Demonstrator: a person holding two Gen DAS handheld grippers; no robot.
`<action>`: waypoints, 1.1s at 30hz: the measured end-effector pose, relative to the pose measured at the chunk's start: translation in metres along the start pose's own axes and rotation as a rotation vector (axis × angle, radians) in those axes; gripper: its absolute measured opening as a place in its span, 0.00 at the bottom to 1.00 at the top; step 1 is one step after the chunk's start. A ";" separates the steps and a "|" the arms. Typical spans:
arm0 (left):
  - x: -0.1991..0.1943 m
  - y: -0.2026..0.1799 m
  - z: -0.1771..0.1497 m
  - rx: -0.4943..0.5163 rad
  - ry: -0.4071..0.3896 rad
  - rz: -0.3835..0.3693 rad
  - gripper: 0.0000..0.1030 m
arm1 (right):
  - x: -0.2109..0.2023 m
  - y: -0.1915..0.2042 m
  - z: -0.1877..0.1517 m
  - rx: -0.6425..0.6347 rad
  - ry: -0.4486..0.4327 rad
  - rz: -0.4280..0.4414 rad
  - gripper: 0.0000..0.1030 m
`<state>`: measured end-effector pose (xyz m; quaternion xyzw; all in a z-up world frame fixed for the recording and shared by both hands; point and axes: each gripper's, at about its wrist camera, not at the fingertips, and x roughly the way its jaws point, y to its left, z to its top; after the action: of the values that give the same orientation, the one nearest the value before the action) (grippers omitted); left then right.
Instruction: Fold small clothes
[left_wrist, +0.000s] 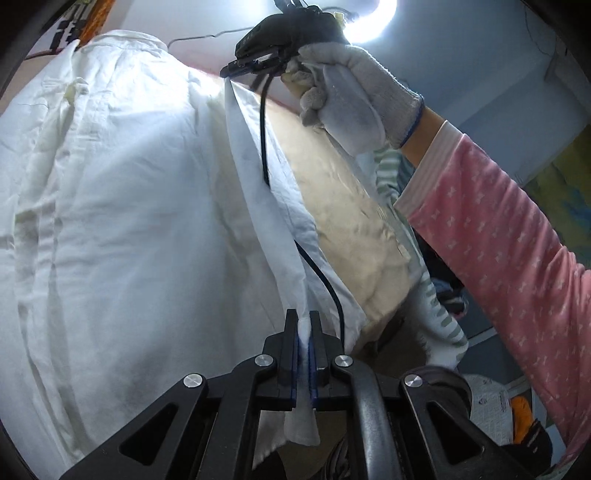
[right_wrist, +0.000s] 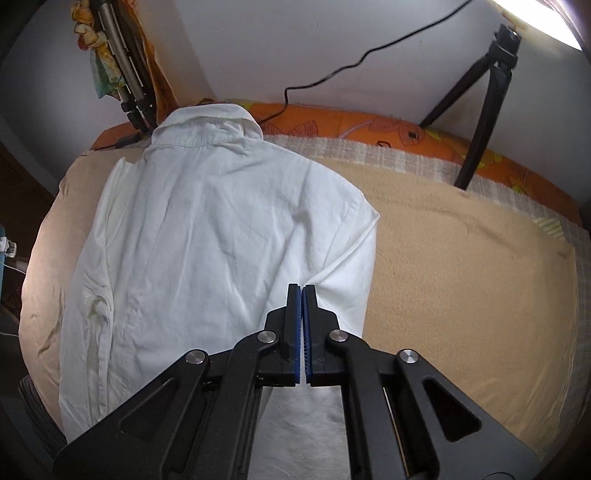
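A white collared shirt (right_wrist: 207, 229) lies back-up on a beige blanket (right_wrist: 461, 277), collar at the far end. My left gripper (left_wrist: 304, 325) is shut on the shirt's right edge (left_wrist: 258, 192) near the hem and holds it up off the blanket. My right gripper (left_wrist: 231, 72) shows in the left wrist view, shut on the same raised edge farther up, held by a white-gloved hand (left_wrist: 354, 96). In the right wrist view the right gripper (right_wrist: 302, 291) has its blue pads together above the shirt; the pinched cloth is hidden there.
A black tripod (right_wrist: 484, 107) stands at the blanket's far right and another tripod (right_wrist: 129, 85) at the far left. An orange patterned sheet (right_wrist: 369, 125) borders the far edge. A black cable (left_wrist: 321, 273) hangs between the grippers. A striped garment (left_wrist: 439, 314) lies at right.
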<state>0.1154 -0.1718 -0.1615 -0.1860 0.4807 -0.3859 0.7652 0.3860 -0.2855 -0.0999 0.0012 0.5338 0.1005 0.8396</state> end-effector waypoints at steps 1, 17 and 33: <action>0.002 0.003 0.001 -0.007 -0.001 0.013 0.01 | 0.004 0.005 0.004 -0.014 0.000 -0.005 0.02; 0.020 0.021 -0.008 -0.071 0.028 0.060 0.05 | -0.068 -0.031 -0.068 0.100 -0.082 0.142 0.15; 0.014 0.026 -0.025 -0.169 0.043 0.002 0.00 | -0.089 0.008 -0.330 0.268 0.060 0.327 0.24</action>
<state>0.1077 -0.1639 -0.1987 -0.2411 0.5279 -0.3470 0.7367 0.0522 -0.3280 -0.1611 0.1965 0.5599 0.1634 0.7882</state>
